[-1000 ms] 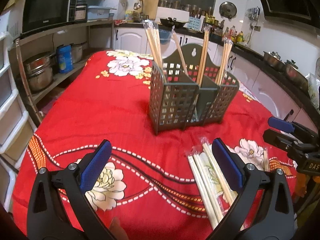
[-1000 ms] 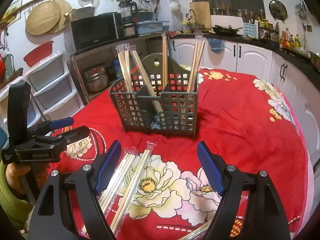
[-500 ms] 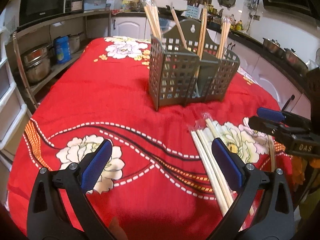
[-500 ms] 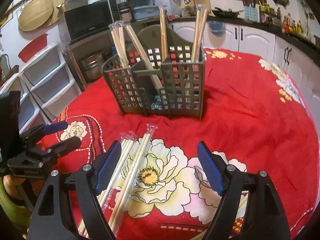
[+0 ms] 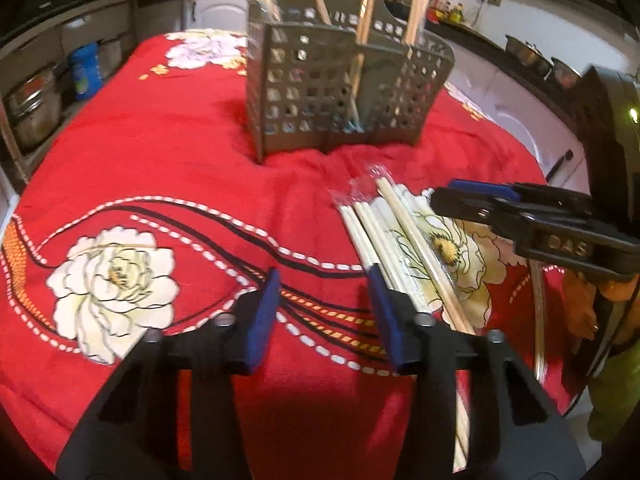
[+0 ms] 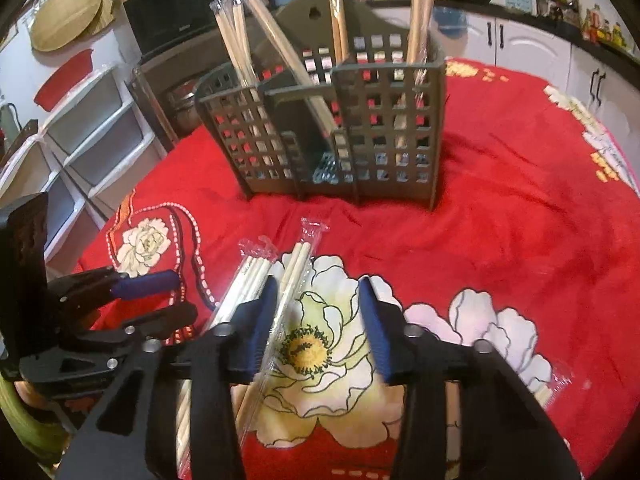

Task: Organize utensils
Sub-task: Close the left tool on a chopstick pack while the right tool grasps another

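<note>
Left hand-held gripper [image 5: 324, 312] jaws closing, right hand-held gripper [image 6: 318, 320] jaws closing, both angled downward

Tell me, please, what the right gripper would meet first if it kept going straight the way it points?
Most likely the red tablecloth at its white flower print; the closing right gripper has nothing between its fingers. The wrapped chopsticks lie just off its left finger, though depth is unclear.

The tablecloth [image 5: 168, 160] is bright red with white-and-yellow flowers and dashed white lines; the slotted holder [image 6: 328, 128] is dark grey-green; the wrapped chopsticks [image 5: 384, 220] are pale beige; both grippers are black with blue pads [image 6: 260, 320]
</note>
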`<action>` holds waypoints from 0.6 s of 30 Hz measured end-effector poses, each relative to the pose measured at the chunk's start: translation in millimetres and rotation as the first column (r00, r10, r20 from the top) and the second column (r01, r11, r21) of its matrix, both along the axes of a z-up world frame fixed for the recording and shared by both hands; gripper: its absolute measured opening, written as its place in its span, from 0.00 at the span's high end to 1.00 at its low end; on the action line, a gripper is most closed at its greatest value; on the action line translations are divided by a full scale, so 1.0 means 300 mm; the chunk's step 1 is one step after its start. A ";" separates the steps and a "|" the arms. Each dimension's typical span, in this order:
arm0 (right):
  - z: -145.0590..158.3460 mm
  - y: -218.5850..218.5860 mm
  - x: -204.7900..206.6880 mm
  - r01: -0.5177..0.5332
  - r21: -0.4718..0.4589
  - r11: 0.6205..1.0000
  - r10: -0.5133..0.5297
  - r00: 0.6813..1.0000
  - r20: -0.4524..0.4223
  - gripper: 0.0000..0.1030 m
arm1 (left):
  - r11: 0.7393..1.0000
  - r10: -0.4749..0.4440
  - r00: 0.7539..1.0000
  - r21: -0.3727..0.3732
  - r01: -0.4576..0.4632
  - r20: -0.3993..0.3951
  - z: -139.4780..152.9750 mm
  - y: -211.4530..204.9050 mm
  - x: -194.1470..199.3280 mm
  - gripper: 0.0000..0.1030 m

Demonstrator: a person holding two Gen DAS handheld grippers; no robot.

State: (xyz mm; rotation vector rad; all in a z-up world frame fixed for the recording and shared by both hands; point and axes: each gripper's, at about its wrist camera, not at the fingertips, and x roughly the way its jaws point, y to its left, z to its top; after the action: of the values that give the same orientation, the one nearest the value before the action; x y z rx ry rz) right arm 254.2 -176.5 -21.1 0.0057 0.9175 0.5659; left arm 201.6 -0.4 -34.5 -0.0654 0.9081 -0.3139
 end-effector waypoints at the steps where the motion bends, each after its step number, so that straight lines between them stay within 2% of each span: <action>1: -0.005 0.004 0.010 -0.005 0.001 1.000 0.005 1.000 -0.010 0.68 | 1.000 -0.009 1.000 0.009 0.009 -0.004 -0.004 -0.011 0.005 0.75; 15: -0.050 0.073 0.123 -0.046 -0.014 0.999 0.045 0.995 -0.090 0.69 | 0.999 -0.045 0.997 0.006 0.045 -0.055 -0.008 -0.065 0.084 0.75; 18: -0.053 0.082 0.141 -0.048 -0.021 0.999 0.046 0.995 -0.092 0.72 | 0.999 -0.041 0.997 0.003 0.041 -0.071 -0.011 -0.068 0.109 0.75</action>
State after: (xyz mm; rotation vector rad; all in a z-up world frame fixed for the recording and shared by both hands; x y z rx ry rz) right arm 296.5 -151.9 -36.9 -0.0106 1.0152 0.6023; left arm 234.4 -20.7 -37.8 -0.0543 0.9814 -0.3496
